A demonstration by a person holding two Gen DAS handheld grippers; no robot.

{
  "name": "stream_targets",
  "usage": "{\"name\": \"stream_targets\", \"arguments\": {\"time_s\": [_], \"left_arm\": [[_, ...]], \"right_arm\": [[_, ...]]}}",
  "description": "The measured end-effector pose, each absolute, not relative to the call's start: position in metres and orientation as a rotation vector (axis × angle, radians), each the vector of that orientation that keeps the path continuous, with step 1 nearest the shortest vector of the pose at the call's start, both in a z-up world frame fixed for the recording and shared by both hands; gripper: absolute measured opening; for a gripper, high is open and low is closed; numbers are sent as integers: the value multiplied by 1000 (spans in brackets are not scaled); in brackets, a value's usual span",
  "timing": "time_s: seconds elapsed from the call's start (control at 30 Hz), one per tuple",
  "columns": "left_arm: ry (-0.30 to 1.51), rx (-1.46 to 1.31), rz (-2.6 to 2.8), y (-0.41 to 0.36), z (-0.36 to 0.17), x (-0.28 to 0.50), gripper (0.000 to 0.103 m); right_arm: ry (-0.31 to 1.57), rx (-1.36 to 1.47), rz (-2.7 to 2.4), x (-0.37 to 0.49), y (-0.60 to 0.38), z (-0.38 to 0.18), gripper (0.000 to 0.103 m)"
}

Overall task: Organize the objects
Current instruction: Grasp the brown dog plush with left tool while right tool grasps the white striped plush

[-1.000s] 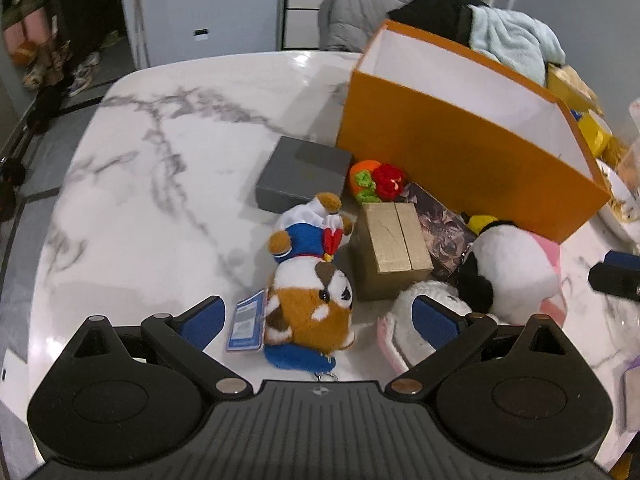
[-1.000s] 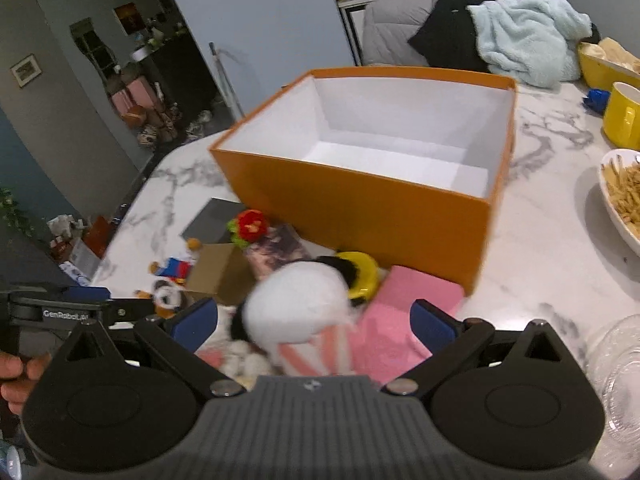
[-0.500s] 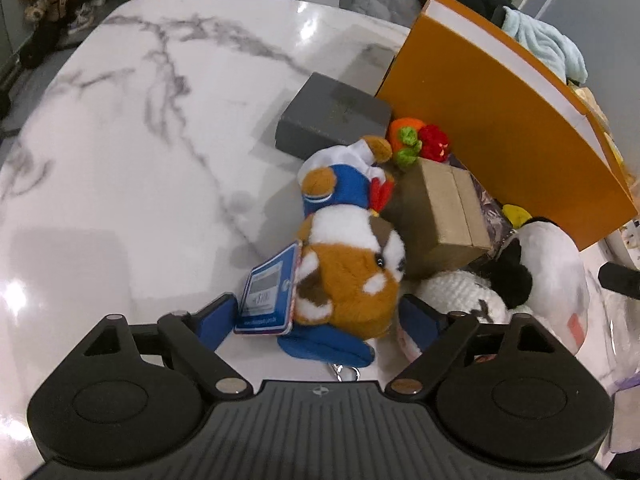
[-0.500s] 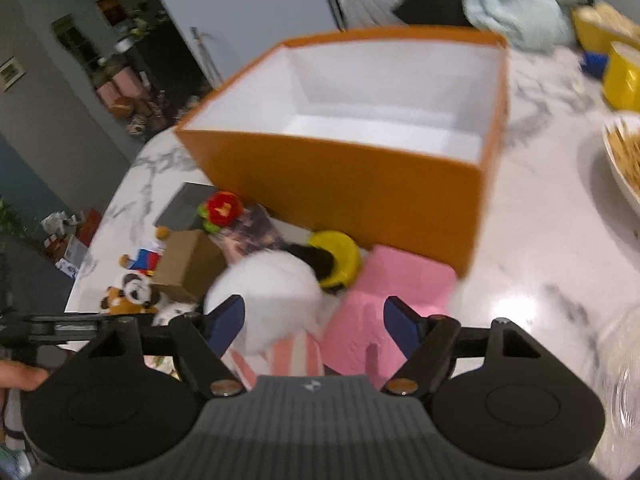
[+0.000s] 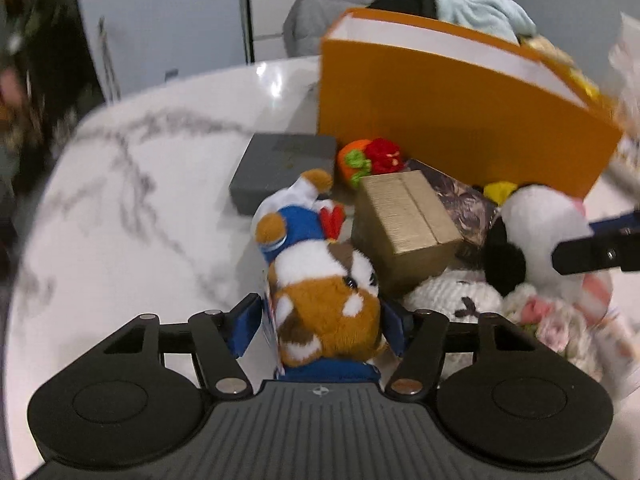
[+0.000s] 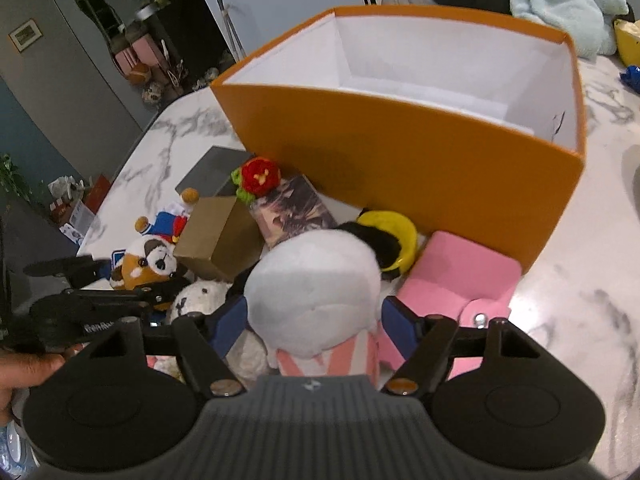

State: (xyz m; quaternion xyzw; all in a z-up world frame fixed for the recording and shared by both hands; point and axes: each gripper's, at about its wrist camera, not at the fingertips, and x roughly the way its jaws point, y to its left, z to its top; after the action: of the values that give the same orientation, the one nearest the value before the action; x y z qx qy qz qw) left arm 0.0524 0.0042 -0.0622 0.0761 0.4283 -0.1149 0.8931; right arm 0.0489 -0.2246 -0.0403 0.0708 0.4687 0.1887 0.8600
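Observation:
A brown-and-white plush in a blue sailor suit (image 5: 324, 300) lies on the marble table (image 5: 132, 220). My left gripper (image 5: 320, 326) is closing, and its blue pads press the plush's head from both sides, with the paper tag against the left pad. My right gripper (image 6: 312, 320) is also closing, gripping the round head of a white plush with black ears (image 6: 316, 296). Behind both stands the orange box (image 6: 400, 152), open at the top and white inside, with nothing visible in it. The sailor plush (image 6: 146, 262) also shows at the left of the right wrist view.
Between the plushes and the box lie a gold carton (image 5: 408, 220), a grey flat box (image 5: 280, 168), a red-and-orange crochet toy (image 5: 372, 158), a patterned card (image 6: 296, 210), a yellow-and-black toy (image 6: 392, 228), a pink pouch (image 6: 460, 276) and a white crochet plush (image 5: 456, 298). A hand (image 6: 24, 368) shows at lower left.
Both grippers dropped toward the table and went from wide open to closed in: the left around the sailor plush, the right around the white plush.

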Motion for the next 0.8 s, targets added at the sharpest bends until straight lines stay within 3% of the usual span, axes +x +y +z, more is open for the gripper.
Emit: {"name": "stream_targets", "arguments": {"time_s": [0.33,0.53,0.8], "left_arm": [[899,72,-193,11,-64,62,74],[925,115,-182,6,-62,63,68],[899,120,-198,12,-55,57,64]], "right_arm": [[1016,102,383,56,-213,-53,77],[1032,61,384,57,-207,-61,77],[1030,27,402,50,-200,-55,71]]}}
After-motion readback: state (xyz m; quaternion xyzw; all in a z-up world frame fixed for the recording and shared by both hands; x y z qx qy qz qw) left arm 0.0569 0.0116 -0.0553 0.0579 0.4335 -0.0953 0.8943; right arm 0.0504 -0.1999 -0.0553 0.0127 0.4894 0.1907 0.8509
